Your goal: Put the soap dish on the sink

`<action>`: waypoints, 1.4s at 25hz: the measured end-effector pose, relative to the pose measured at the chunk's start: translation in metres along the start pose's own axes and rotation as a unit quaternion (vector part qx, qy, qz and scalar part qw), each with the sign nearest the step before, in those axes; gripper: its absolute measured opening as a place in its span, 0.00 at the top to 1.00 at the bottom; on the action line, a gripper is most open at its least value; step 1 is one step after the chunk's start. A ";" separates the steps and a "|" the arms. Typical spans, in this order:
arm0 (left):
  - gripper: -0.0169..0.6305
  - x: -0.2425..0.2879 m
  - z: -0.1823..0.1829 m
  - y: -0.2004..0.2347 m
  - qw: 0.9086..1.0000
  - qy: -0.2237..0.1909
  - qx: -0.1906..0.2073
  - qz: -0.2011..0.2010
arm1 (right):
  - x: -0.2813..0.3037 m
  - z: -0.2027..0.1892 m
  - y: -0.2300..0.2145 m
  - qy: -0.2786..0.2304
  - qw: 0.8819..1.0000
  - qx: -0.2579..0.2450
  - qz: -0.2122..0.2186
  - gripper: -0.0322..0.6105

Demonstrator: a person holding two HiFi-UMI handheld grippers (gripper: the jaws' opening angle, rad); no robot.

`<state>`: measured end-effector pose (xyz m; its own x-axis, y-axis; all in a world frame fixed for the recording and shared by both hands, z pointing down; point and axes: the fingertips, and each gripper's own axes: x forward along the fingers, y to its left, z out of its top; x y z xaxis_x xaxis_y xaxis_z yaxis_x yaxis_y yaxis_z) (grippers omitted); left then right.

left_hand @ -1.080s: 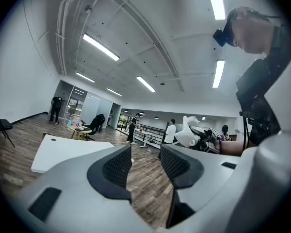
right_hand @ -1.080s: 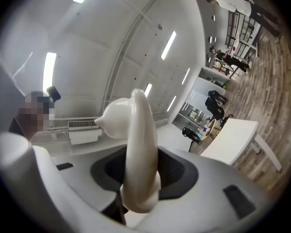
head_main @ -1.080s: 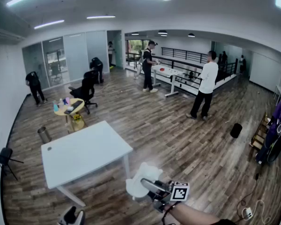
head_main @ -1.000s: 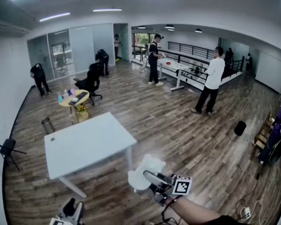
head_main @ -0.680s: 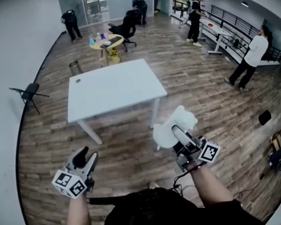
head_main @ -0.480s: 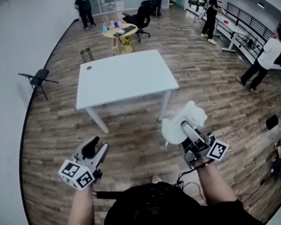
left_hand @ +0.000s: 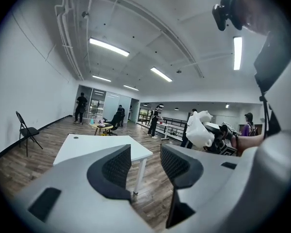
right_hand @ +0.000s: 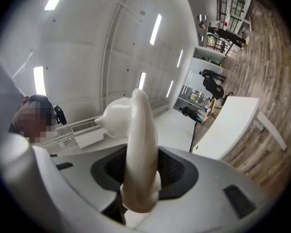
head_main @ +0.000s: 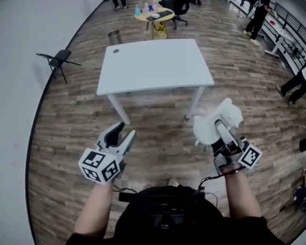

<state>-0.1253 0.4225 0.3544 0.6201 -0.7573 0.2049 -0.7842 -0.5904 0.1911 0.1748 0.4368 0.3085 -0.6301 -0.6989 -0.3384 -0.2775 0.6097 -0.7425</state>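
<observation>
From my head I look down more than a moment ago, so both tools show now: my left gripper (head_main: pixel 121 135) and my right gripper (head_main: pixel 222 131). The soap dish (head_main: pixel 214 122) is up in the air, near one white table (head_main: pixel 155 65). I see no sink, so I think I must keep looking

In my left gripper view the jaws stand apart, empty

In my right gripper view the jaws squeeze the one soap dish

The soap dish (right_hand: pixel 137 130) looks glossy and smooth — the floor (head_main: pixel 158 134) wood-grained planks, the table (head_main: pixel 155 65) matt white.
</observation>
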 end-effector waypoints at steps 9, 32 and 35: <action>0.67 0.014 0.012 0.014 0.999 -0.009 0.010 0.045 | -0.007 0.024 -0.028 0.007 1.000 0.012 -0.019 0.72; 0.67 0.096 0.000 0.049 0.990 0.004 0.027 0.142 | 0.027 0.037 -0.130 0.063 0.994 0.011 -0.089 0.72; 0.67 0.098 -0.006 0.051 0.989 0.013 0.023 0.146 | 0.029 0.035 -0.134 0.059 0.994 0.022 -0.087 0.72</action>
<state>-0.1045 0.3195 0.3896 0.3674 -0.8902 0.2693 -0.9296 -0.3607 0.0758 0.2189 0.3224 0.3782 -0.6567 -0.7423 -0.1335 -0.3603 0.4643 -0.8091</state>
